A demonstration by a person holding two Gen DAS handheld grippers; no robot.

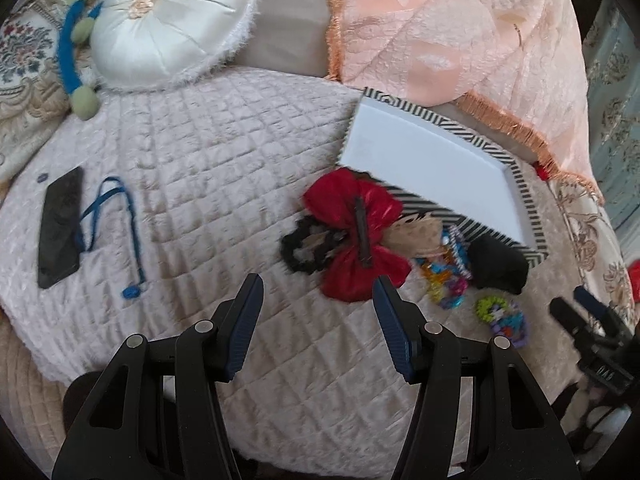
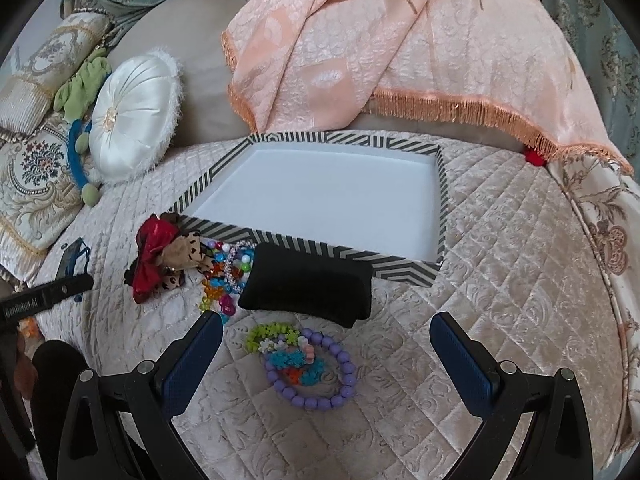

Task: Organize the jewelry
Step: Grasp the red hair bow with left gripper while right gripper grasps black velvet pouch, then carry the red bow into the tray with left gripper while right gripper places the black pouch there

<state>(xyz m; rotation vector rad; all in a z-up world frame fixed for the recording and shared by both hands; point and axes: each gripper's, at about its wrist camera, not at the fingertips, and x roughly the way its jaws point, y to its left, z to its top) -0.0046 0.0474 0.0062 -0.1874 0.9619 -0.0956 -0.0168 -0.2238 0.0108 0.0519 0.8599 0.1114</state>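
A striped black-and-white tray (image 2: 442, 200) with a bare white floor lies on the quilted bed; it also shows in the left wrist view (image 1: 516, 176). In front of it lie a black velvet cushion (image 2: 308, 290), a purple bead bracelet (image 2: 320, 400) with small bright bracelets (image 2: 280, 344), a heap of coloured beads (image 2: 228, 272), and a red bow clip (image 1: 356, 232) over a black scrunchie (image 1: 300, 246). My left gripper (image 1: 318, 304) is open, just short of the red bow. My right gripper (image 2: 326, 344) is open around the purple bracelet.
A black phone (image 1: 60, 228) and a blue cord (image 1: 128, 224) lie on the quilt at the left. A white round pillow (image 1: 168, 20), a green and blue soft toy (image 1: 76, 52) and a peach fringed blanket (image 2: 400, 40) lie behind.
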